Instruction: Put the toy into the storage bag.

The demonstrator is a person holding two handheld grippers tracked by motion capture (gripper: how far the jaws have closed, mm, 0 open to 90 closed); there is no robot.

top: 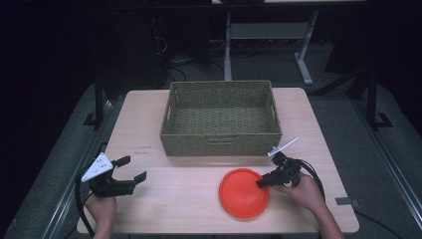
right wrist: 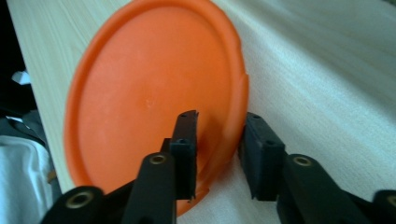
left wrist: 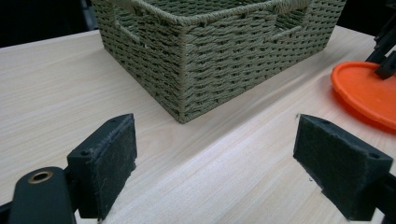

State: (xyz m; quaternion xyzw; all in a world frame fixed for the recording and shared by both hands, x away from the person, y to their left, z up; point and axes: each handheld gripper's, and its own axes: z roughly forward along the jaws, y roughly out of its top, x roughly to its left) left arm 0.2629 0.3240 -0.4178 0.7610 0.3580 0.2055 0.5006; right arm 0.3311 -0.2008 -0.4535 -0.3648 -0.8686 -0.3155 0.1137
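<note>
No text, brand or number can be read on anything here. A faint, short line of dark marks sits on the light wooden tabletop (top: 144,148) just left of the woven olive-green basket (top: 220,117) in the high view, but it is too small and blurred to make out. A small pale label-like patch on the basket's near wall is likewise unreadable. The round orange plastic disc (top: 244,192) bears no legible marking.

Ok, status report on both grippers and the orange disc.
Left gripper open, idle. Right gripper straddling rim of flat round orange plastic disc, not clamped. Woven green basket behind, empty.
</note>
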